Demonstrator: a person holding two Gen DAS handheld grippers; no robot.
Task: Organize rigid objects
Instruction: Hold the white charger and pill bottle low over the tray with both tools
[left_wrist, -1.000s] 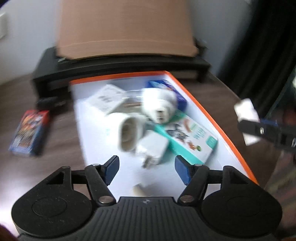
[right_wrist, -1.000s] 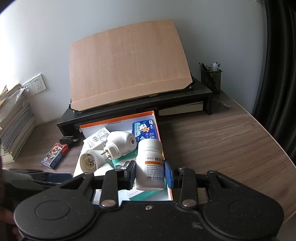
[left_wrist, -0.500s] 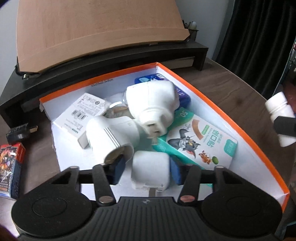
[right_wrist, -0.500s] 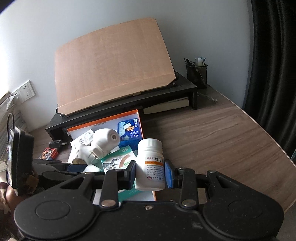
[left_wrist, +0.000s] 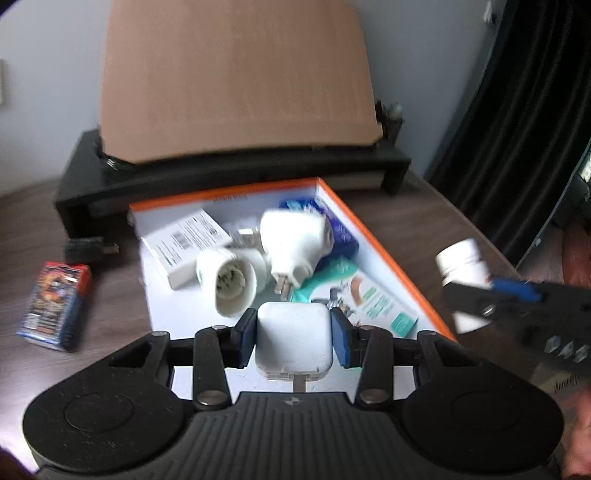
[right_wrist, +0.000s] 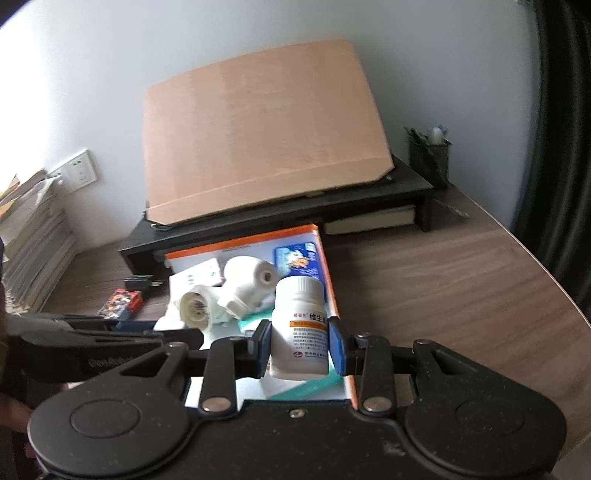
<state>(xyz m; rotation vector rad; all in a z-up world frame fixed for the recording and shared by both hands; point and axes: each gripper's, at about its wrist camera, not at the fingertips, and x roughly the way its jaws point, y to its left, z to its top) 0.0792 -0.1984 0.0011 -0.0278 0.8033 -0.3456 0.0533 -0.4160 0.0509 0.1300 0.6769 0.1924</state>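
My left gripper (left_wrist: 293, 334) is shut on a white square plug adapter (left_wrist: 293, 341) and holds it above the near end of an orange-rimmed white box (left_wrist: 384, 251). In the box lie a white lamp socket (left_wrist: 231, 282), a white plug-in device (left_wrist: 295, 243), a white carton (left_wrist: 184, 243), a teal cartoon carton (left_wrist: 373, 299) and a blue pack (left_wrist: 340, 229). My right gripper (right_wrist: 299, 345) is shut on a white pill bottle (right_wrist: 301, 328), held upright over the box's right rim (right_wrist: 328, 280); the bottle also shows in the left wrist view (left_wrist: 463, 271).
A black monitor stand (right_wrist: 280, 225) with a leaning brown board (right_wrist: 258, 136) is behind the box. A small colourful pack (left_wrist: 55, 304) and a black adapter (left_wrist: 86, 249) lie on the wooden table left of the box. A paper stack (right_wrist: 33, 236) and a pen holder (right_wrist: 430, 155) stand further off.
My left gripper has closed on the white plug adapter and lifted it back from the box. The right gripper keeps the pill bottle and has shifted slightly.
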